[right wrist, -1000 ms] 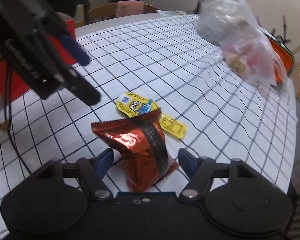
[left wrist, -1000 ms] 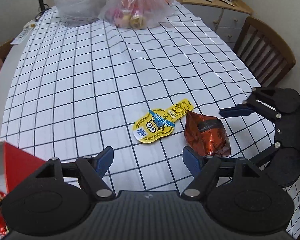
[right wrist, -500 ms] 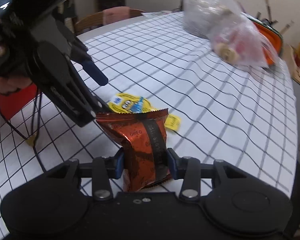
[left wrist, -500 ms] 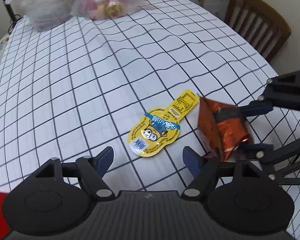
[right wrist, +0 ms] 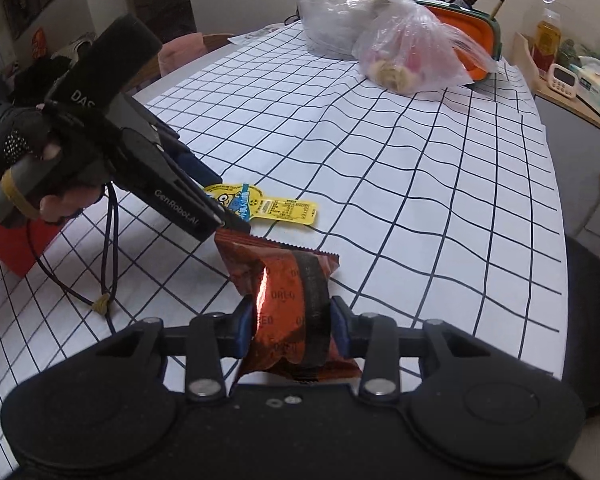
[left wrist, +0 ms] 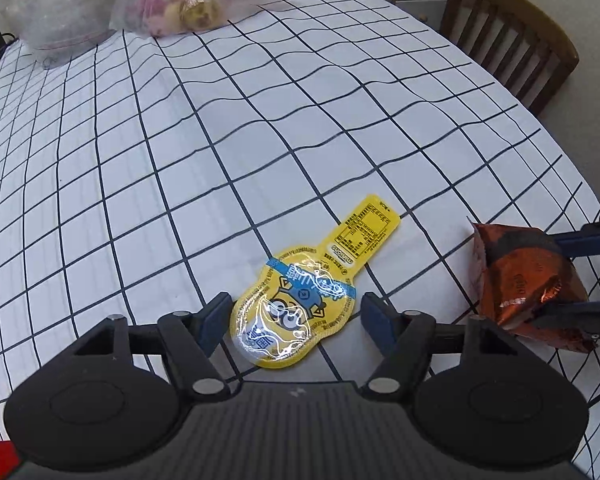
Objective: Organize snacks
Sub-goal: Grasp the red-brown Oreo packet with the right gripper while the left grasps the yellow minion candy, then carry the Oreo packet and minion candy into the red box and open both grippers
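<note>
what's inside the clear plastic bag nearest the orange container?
Through the clear plastic bag, a round tan item shows at the front, with pink and red shapes behind it. The film blurs them, so their kind and number stay unclear. The bag sits on the checked tablecloth.

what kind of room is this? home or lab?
Most likely a home dining area: a table under a checked tablecloth, a wooden dining chair pulled up to it, and a sideboard holding a kitchen timer and household clutter.

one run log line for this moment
left tongs: closing around yellow snack pack, not gripped | right tongs: closing, pads on orange Oreo packet | checked tablecloth
</note>
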`<state>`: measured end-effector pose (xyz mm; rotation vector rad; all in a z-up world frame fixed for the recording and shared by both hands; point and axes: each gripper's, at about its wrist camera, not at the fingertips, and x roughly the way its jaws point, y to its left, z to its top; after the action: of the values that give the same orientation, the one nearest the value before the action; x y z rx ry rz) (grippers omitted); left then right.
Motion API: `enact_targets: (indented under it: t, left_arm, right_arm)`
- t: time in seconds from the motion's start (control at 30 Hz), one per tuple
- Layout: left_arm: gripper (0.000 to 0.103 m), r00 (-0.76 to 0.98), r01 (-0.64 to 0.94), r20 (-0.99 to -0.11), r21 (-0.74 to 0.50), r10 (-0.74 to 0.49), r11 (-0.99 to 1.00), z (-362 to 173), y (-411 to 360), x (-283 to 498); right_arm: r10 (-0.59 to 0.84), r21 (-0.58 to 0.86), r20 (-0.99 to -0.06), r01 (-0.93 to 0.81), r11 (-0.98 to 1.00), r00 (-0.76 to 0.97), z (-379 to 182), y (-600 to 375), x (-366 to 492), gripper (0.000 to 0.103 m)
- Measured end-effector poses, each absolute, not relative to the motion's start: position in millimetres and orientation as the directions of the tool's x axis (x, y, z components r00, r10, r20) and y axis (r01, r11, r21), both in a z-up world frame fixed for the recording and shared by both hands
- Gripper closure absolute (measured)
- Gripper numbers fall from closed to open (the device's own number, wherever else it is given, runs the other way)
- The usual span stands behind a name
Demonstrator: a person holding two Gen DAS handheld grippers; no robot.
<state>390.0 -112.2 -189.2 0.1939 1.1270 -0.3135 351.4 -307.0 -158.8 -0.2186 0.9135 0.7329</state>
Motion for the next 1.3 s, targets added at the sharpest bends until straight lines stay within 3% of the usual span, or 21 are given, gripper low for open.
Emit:
enact_targets:
  t: [0.27,0.67,1.3]
  left_arm:
    - [0.038,0.413,0.287,-0.903,0.007,-0.117,0.958,-188.2,-113.9,384.3]
    - [0.038,0.429,0.074,-0.899,-0.058,-0.084,0.996,-171.7,-93.0,346.0]
    - [0.038,0.534,-0.122,-0.845,-0.094,-0.014,0.988,-71.3,-32.0,222.1]
  right_arm:
    - [0.472,0.129,-0.773,-0.623,0.771,0.424,-152.1,-305.9,345.9,0.067]
    - [0.423,0.151,-0.766,-0.505,0.850,0.483,-135.5,-308.8,318.1,0.067]
    - [0.456,0.166,-0.712,-0.503,0.848,0.534,-61.2,-254.1,241.5,0.067]
